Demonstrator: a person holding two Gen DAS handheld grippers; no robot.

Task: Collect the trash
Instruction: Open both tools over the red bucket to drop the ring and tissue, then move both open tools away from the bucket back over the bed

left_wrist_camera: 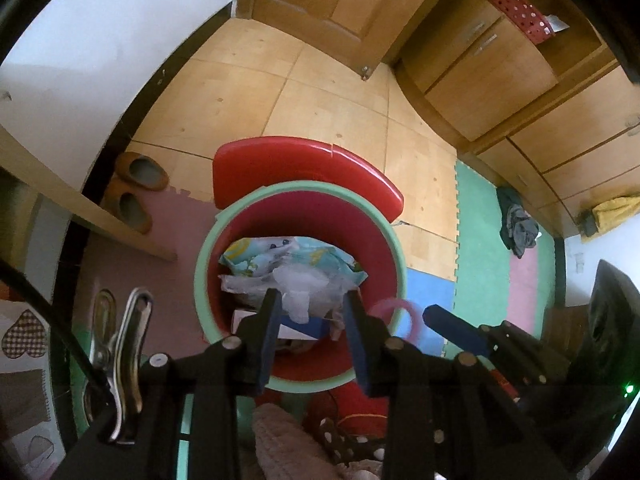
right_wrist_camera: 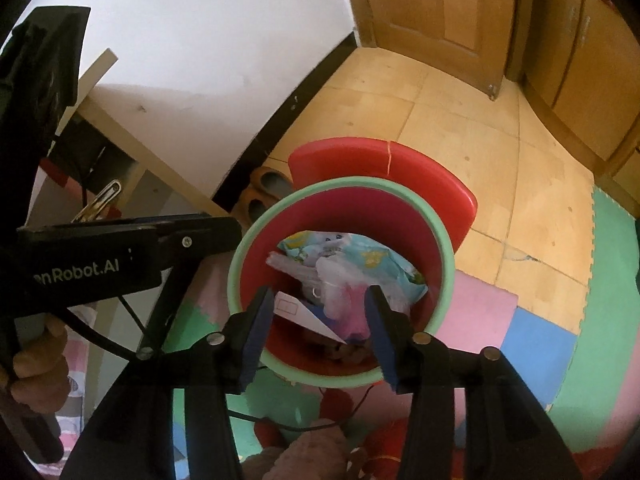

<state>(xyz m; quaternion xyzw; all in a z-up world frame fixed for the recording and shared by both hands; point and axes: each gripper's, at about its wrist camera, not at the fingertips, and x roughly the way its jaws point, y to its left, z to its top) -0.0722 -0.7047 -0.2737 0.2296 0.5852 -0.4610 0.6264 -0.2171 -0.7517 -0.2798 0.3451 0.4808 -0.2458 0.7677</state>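
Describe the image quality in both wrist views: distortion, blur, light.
Left wrist view: heavy fisheye bending, dark corners; a pink ring is motion-blurred beside the sharp left tongs. Right wrist view: same bending, soft daylight, no harsh glare; the bin stays sharp.

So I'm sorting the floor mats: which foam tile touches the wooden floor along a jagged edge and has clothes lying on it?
The green tile on the right. A dark clothes heap lies on it; the blue tile and pink tile carry none.

Brown slippers (left_wrist_camera: 136, 184) by the wall, wooden door (left_wrist_camera: 320, 0), red perforated basket (left_wrist_camera: 520, 12)
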